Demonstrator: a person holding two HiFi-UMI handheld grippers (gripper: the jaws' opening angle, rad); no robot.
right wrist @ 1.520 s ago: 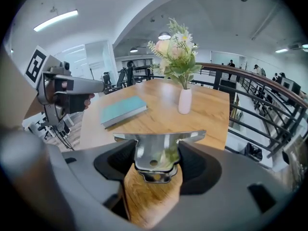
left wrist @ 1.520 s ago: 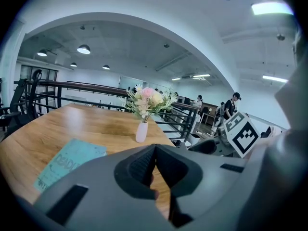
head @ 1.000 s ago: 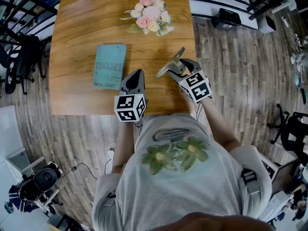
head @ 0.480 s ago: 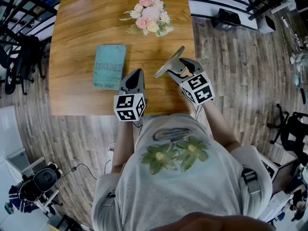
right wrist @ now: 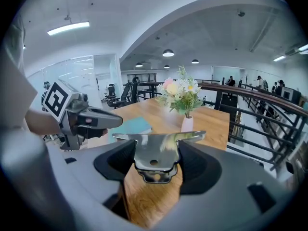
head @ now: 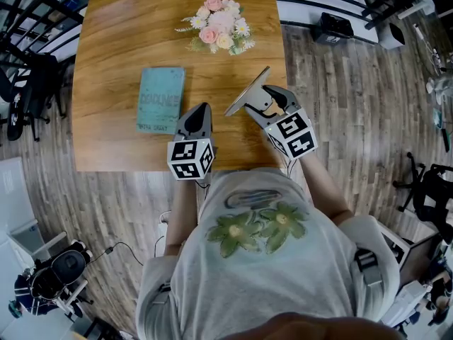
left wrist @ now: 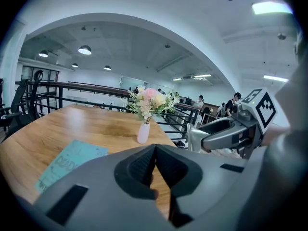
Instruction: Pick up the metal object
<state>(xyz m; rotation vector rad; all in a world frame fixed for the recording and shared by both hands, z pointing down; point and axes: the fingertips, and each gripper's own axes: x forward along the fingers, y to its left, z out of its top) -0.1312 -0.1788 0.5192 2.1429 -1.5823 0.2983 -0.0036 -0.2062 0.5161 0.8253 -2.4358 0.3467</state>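
The right gripper clamped the shiny flat metal bracket between its 2 fingers, pickup apparently done; the left gripper sat closed, empty.

Shiny metal bracket, flat plate with hole, clamped in right hand-held gripper, above table.
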